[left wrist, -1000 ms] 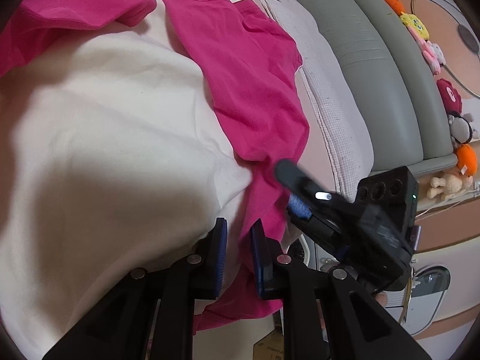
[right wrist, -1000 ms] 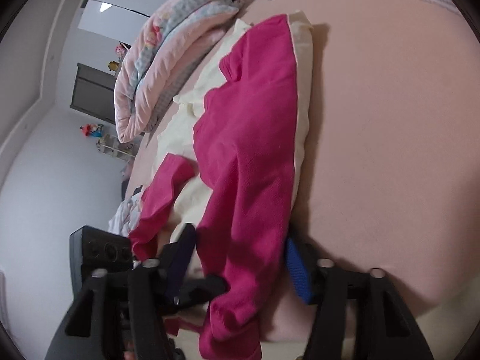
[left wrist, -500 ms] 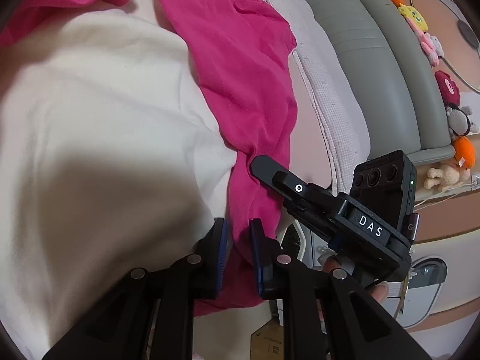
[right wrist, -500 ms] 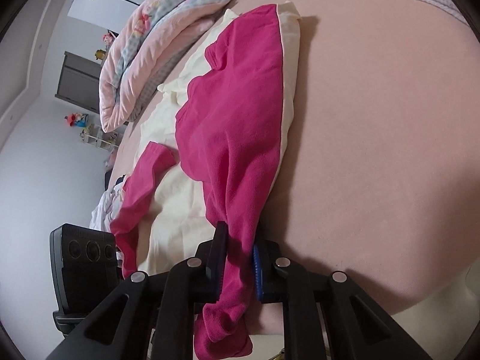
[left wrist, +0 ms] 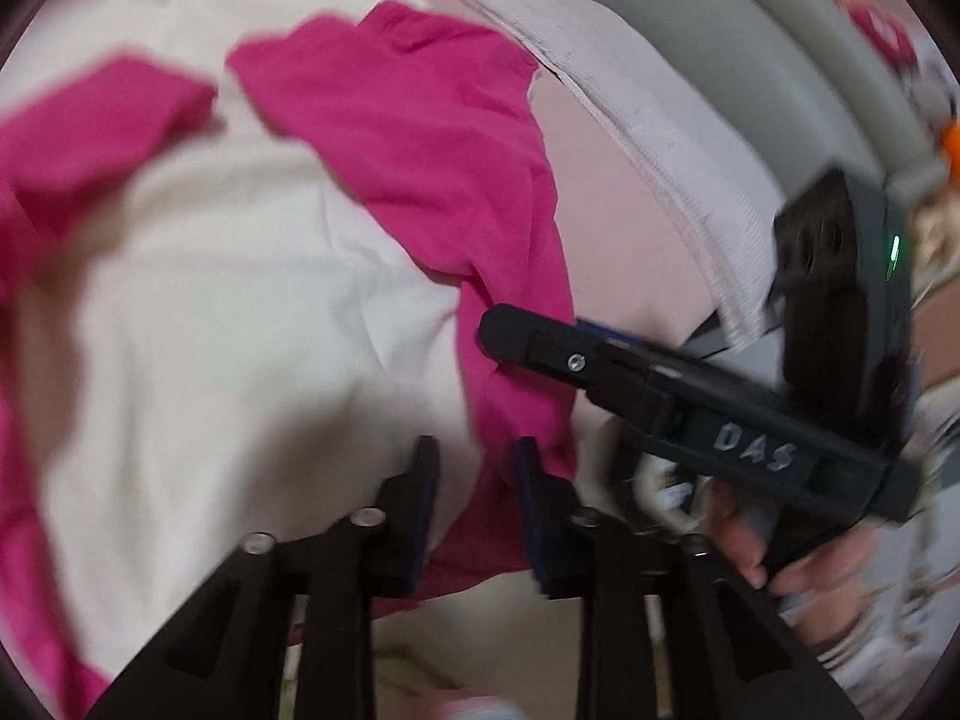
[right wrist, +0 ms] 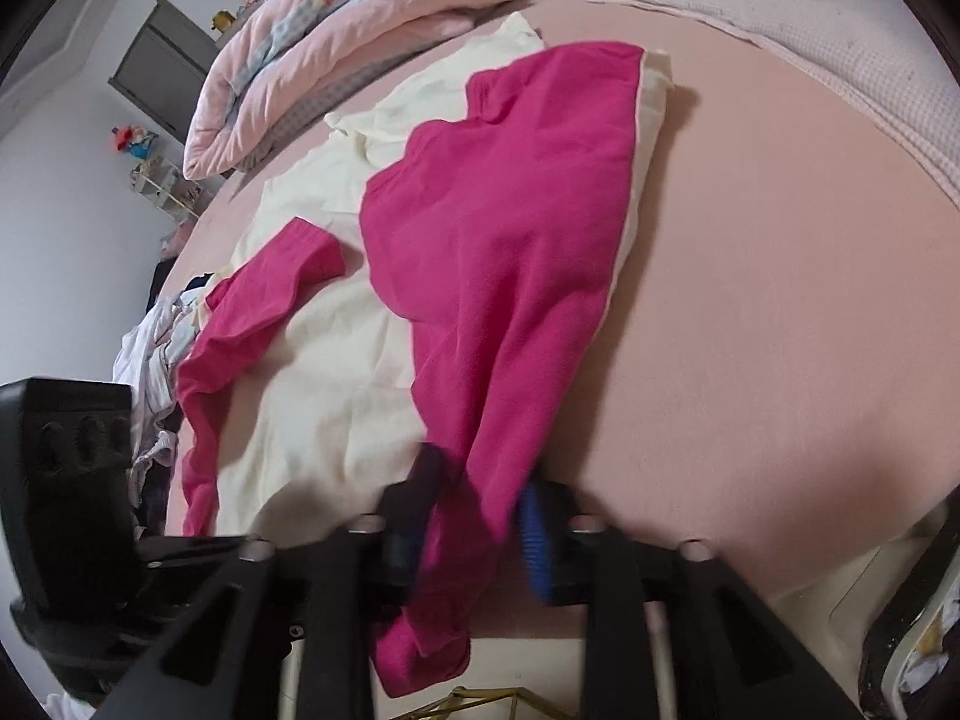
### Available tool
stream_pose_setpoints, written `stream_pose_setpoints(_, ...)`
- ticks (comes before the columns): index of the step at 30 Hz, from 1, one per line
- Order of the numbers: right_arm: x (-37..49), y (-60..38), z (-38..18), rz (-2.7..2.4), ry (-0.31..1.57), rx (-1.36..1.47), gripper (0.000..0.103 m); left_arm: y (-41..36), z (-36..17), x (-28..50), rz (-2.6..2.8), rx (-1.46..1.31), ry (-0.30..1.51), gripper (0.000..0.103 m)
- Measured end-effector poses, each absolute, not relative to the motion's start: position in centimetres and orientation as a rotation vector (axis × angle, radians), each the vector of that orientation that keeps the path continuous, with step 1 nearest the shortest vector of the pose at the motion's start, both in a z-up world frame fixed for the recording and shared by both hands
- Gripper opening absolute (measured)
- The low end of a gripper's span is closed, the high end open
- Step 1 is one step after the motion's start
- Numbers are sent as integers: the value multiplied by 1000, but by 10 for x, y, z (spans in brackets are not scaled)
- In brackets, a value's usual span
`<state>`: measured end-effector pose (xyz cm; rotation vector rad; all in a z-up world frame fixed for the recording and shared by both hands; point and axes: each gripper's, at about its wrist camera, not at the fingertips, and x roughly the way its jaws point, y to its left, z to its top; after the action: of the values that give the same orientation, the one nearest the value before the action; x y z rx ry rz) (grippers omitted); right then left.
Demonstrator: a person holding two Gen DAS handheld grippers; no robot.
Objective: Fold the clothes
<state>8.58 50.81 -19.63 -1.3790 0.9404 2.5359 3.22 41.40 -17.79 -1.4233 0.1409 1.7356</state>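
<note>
A magenta long-sleeved garment [left wrist: 432, 138] [right wrist: 510, 228] lies on a cream cloth [left wrist: 210, 330] [right wrist: 336, 372] spread over the pink bed [right wrist: 780, 300]. Its near edge hangs over the bedside. My left gripper [left wrist: 477, 480] has its jaws opening; the magenta edge runs between them, against the right pad. My right gripper [right wrist: 480, 504] is opening too, and a loose fold of the same edge drapes through its gap. In the left wrist view the right gripper [left wrist: 522, 333] lies just right of mine, held by a hand [left wrist: 750, 552]. One sleeve [right wrist: 270, 294] rests on the cream cloth.
A folded pink quilt [right wrist: 336, 18] lies at the bed's far end. A textured white blanket [left wrist: 648, 120] and grey padded headboard [left wrist: 720, 30] run along one side. A heap of clothes [right wrist: 156, 348] sits at the bed's left edge.
Both grippers were shut on the magenta edge half a second ago; their jaws now stand apart. Both hands have lifted and rolled, so more of the bed shows.
</note>
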Motion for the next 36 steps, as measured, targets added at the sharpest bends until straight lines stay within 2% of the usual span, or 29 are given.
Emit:
stream_pose_setpoints(2,87,506,-190,2532,896,-1368,63,414,-169,39,1789,-1367,218,54)
stream_pose_setpoints(3,88,505,-188,2524,873,-1360,65,410,-163,41,1812,-1339,231,55)
stream_pose_setpoints(14,108,496,-159,2534,791,-1267,65,354,-135,18,2002,-1230,146,55)
stream_pose_setpoints(22,128,489,-149,2545,788,-1205,66,301,-123,15,2178,-1170,238,55)
stream_pose_setpoints(30,135,460,-152,2559,529,-1244,66,250,-128,25,2267,-1144,204,55)
stream_pose_setpoints(36,141,448,-160,2569,511,-1263,66,234,-141,25,2270,-1217,170,55)
